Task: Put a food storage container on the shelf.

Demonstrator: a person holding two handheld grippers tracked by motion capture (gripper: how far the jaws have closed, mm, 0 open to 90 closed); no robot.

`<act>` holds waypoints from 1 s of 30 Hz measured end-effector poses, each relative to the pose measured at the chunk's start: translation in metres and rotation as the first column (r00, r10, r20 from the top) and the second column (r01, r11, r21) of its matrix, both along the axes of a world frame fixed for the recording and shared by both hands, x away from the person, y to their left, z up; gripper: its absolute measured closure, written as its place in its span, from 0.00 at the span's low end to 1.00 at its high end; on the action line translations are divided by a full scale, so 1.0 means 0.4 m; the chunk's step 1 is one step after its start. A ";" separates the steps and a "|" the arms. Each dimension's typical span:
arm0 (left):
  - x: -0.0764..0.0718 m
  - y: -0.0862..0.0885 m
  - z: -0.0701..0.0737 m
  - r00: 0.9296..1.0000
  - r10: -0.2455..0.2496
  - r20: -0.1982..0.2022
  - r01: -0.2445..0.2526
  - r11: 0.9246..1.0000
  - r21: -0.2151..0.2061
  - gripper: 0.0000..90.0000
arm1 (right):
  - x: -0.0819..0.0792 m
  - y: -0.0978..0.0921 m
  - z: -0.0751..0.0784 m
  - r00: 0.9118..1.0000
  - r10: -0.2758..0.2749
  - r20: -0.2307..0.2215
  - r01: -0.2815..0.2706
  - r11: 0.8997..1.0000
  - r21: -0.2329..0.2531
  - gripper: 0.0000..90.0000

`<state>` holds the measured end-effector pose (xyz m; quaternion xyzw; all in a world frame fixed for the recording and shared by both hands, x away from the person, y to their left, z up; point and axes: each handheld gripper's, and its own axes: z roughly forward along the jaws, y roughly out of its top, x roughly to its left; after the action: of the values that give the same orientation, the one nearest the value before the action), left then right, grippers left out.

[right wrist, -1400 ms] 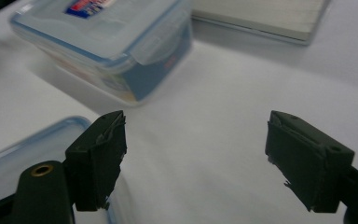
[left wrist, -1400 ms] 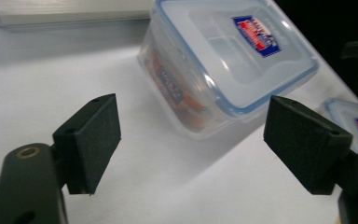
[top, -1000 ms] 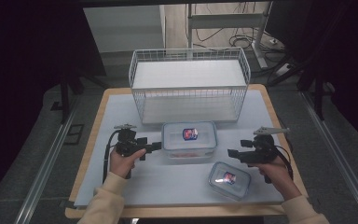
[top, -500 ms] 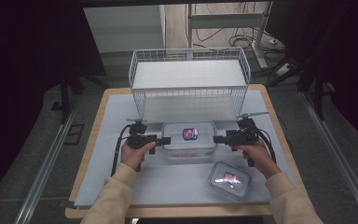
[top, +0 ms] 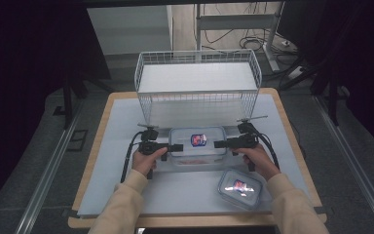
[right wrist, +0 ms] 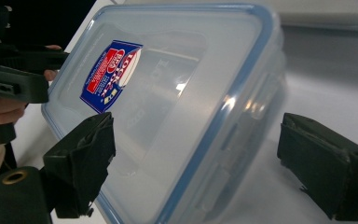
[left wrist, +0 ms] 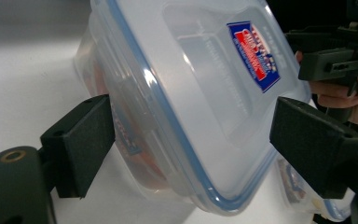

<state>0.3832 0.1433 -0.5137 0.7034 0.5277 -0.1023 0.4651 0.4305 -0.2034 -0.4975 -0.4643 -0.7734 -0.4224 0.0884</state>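
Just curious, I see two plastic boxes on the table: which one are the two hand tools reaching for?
The larger box, right before the wire basket, between both grippers' open fingers. The smaller box lies apart, near the table's front edge.

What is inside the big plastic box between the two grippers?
Through the big plastic box's clear wall, the left gripper view shows something red-orange low inside. What it is cannot be told: the frosted lid and its label cover the rest.

clear container [top: 197, 144] with blue-edged lid and red-blue label, black tongs [left wrist: 191, 154], white wire basket [top: 197, 85]
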 end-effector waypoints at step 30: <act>-0.040 0.031 -0.003 0.999 0.033 0.036 -0.030 0.996 -0.082 0.45 | -0.023 -0.050 0.002 0.998 0.016 -0.053 -0.009 0.991 0.136 0.46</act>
<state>0.3673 0.1557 -0.5147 0.6770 0.5255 -0.1034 0.5048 0.4213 -0.2235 -0.4968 -0.4637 -0.7430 -0.4608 0.1435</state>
